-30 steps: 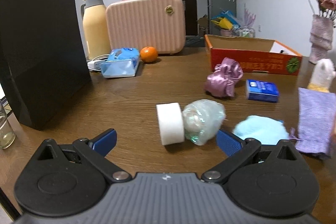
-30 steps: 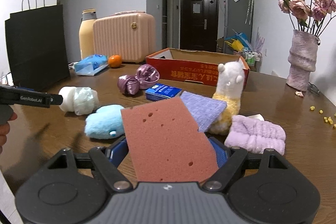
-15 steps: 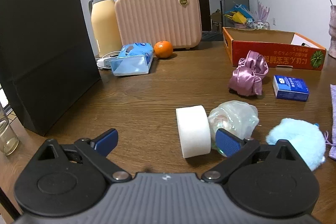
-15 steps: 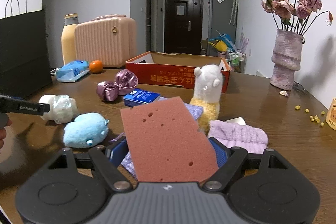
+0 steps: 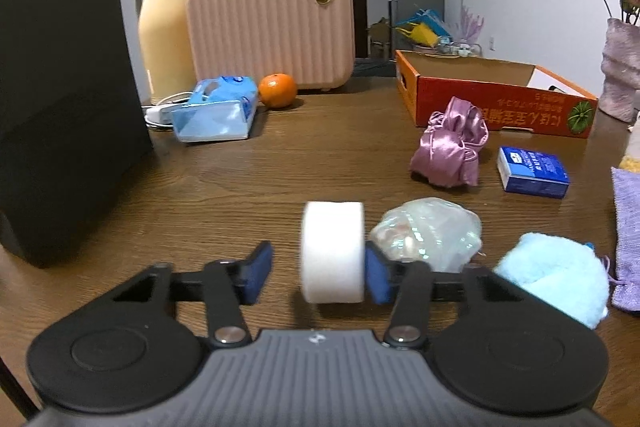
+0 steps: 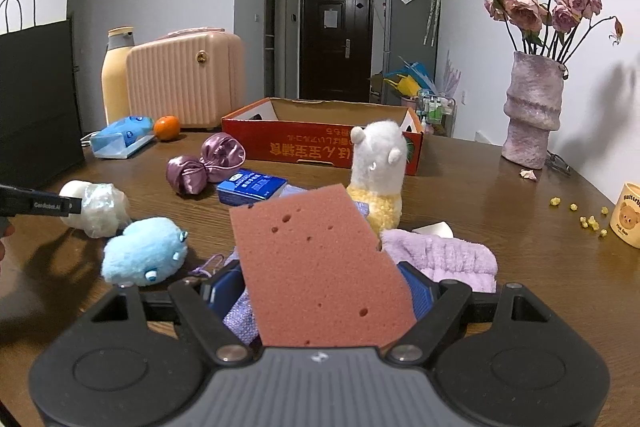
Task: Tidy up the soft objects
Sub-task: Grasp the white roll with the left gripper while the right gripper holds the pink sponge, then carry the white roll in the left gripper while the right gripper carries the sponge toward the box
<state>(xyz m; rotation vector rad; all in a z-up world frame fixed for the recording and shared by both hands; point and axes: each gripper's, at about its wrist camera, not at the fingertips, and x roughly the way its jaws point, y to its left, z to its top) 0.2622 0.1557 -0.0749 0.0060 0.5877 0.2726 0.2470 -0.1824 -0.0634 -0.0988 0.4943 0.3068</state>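
Closing in from wide apart, the left hand-held gripper [image 5: 316, 273] has just been narrowing its jaws around the white foam roll [image 5: 333, 251], low in the centre of its frame; the right pad touches the roll, the left pad stands just short, so no grip yet. Standing on its rim on the surface [image 5: 248, 183], the roll offers flat faces to pinch. The right hand-held gripper [image 6: 320, 293] grips the pink sponge [image 6: 320, 267] upright, probably bound for the cardboard box [image 6: 320, 147].
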